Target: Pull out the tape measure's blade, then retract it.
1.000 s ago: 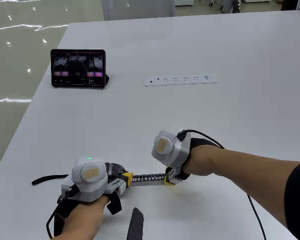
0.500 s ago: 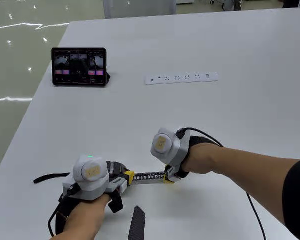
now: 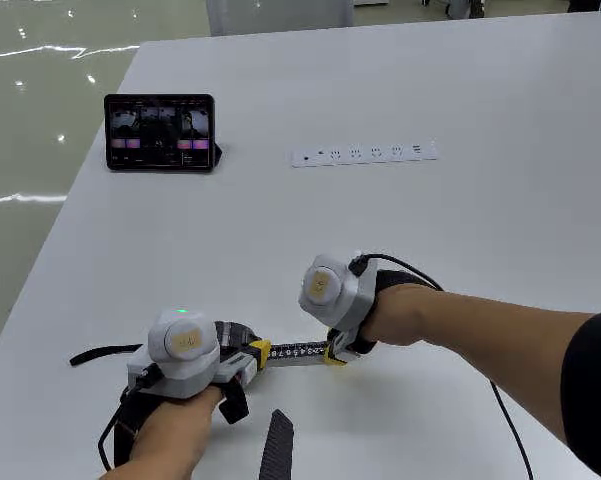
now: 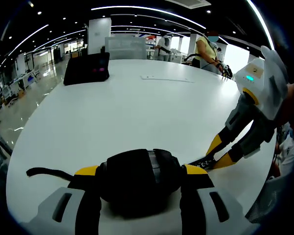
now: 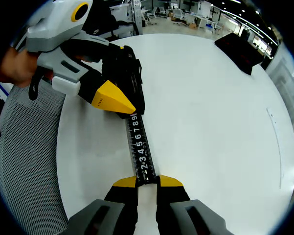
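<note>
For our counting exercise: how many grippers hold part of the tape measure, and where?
2. The left gripper clamps the black case, on the left; the right gripper pinches the blade by its tip, further right.

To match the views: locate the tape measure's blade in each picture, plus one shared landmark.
Head view: blade lower centre, between left gripper and right gripper.
Left gripper view: right of centre, at the right gripper's tips.
Right gripper view: centre, from jaws to case.
Landmark: tablet.

The left tongs (image 3: 252,356) clamp the tape measure (image 3: 230,334) on the white surface (image 3: 430,220). The right tongs (image 3: 332,354) pinch its short drawn-out blade (image 3: 298,351).
</note>
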`<state>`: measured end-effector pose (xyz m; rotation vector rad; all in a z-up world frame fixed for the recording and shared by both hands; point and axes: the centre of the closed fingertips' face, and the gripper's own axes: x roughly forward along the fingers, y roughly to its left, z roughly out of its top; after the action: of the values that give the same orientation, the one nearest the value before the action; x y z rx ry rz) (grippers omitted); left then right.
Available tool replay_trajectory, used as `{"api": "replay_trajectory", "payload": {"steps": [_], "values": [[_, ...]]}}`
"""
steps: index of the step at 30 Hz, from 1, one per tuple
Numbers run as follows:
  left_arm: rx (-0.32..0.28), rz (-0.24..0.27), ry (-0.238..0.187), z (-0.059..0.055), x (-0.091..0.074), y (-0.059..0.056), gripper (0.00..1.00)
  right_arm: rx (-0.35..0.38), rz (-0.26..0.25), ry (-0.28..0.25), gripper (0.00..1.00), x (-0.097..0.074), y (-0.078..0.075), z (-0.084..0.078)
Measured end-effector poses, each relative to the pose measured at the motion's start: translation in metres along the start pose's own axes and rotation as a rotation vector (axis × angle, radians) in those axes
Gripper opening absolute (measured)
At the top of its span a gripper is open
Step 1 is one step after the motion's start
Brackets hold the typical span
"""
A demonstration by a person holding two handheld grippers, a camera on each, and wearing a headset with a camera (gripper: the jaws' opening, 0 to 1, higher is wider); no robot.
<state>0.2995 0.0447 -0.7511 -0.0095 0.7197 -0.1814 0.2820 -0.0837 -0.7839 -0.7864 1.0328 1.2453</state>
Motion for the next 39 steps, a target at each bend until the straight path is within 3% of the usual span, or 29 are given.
{"api": "replay_trajectory", "payload": {"steps": [39], "values": [[-0.010, -0.019, 0.000, 0.001, 0.001, 0.001, 0.61, 0.004, 0.014, -0.037, 0.09, 0.007, 0.005, 0.016]]}}
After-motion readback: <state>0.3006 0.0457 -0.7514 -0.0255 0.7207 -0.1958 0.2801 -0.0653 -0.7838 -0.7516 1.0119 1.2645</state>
